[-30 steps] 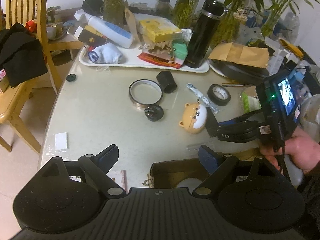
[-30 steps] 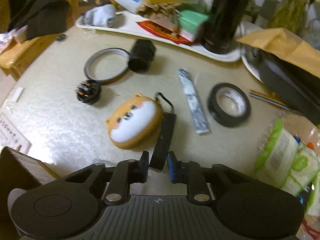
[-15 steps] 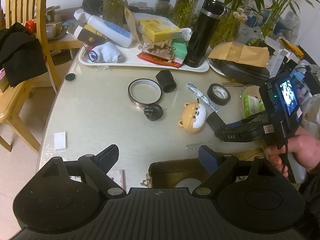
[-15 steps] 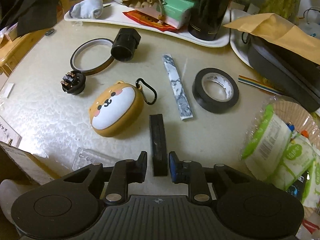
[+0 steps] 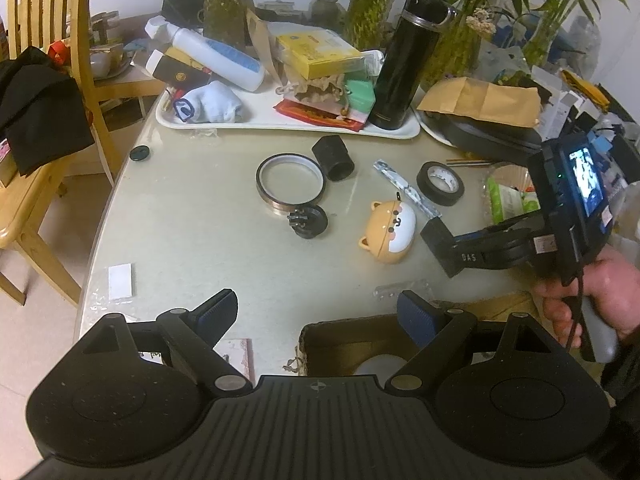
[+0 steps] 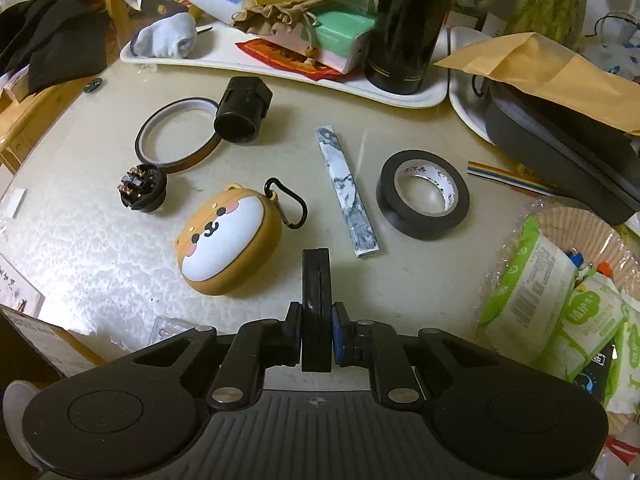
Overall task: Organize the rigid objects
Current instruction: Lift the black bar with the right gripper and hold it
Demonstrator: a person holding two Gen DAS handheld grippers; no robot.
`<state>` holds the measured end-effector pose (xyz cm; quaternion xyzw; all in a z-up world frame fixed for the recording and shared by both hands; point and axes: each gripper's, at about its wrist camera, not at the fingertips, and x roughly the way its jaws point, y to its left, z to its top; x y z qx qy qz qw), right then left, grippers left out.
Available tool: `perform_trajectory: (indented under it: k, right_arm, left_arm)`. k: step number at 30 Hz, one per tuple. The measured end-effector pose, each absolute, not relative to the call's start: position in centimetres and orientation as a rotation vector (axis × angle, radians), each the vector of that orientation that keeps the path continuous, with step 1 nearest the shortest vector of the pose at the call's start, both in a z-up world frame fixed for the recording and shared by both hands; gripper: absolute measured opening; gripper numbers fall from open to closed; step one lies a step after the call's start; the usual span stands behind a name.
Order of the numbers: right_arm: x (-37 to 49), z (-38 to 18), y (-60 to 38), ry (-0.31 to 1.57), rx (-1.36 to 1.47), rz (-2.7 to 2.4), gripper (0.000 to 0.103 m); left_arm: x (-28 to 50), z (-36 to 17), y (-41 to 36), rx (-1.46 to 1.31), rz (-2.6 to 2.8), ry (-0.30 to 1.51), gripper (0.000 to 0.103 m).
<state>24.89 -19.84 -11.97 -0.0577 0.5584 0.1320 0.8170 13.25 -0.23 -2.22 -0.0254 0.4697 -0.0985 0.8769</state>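
Observation:
My right gripper point(image 6: 317, 332) points steeply down at the table. Its jaws are closing, and the blue pads press on both sides of a flat black block point(image 6: 316, 280), which sticks out forward. In the left wrist view that block point(image 5: 438, 240) hangs just above the table, right of a dog-face case point(image 5: 390, 234). The case point(image 6: 224, 244) lies left of the block. Beyond are a marbled strip point(image 6: 347, 192), a black tape roll point(image 6: 423, 194), a brown tape ring point(image 6: 178, 140), a black cylinder point(image 6: 242, 110) and a black plug point(image 6: 142, 188). My left gripper point(image 5: 316, 310) stands open with nothing between its fingers.
A cardboard box point(image 5: 348, 340) sits at the table's near edge under the left gripper. A white tray point(image 5: 280, 122) with a black flask point(image 5: 408, 60) and packets fills the back. Snack bags point(image 6: 560, 312) lie at the right, a wooden chair point(image 5: 40, 120) at the left.
Half a second ago the black block lay loose between the right jaws. Now the pads clamp it and it is straight. The left gripper has not moved.

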Motion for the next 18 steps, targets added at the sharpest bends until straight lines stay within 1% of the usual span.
perform_trajectory:
  k: [9,18]
  right_arm:
    - [24.3,-10.3,-20.2,1.145,-0.131,0.267,0.017]
    - [22.4,-6.5,-20.9,1.109,-0.079,0.307,0.017]
  left_arm:
    - [13.4,-2.5,-0.3,-0.055,-0.192,0.978,0.088]
    - [13.7,-2.8,-0.7,-0.043,-0.188,0.962,0.087]
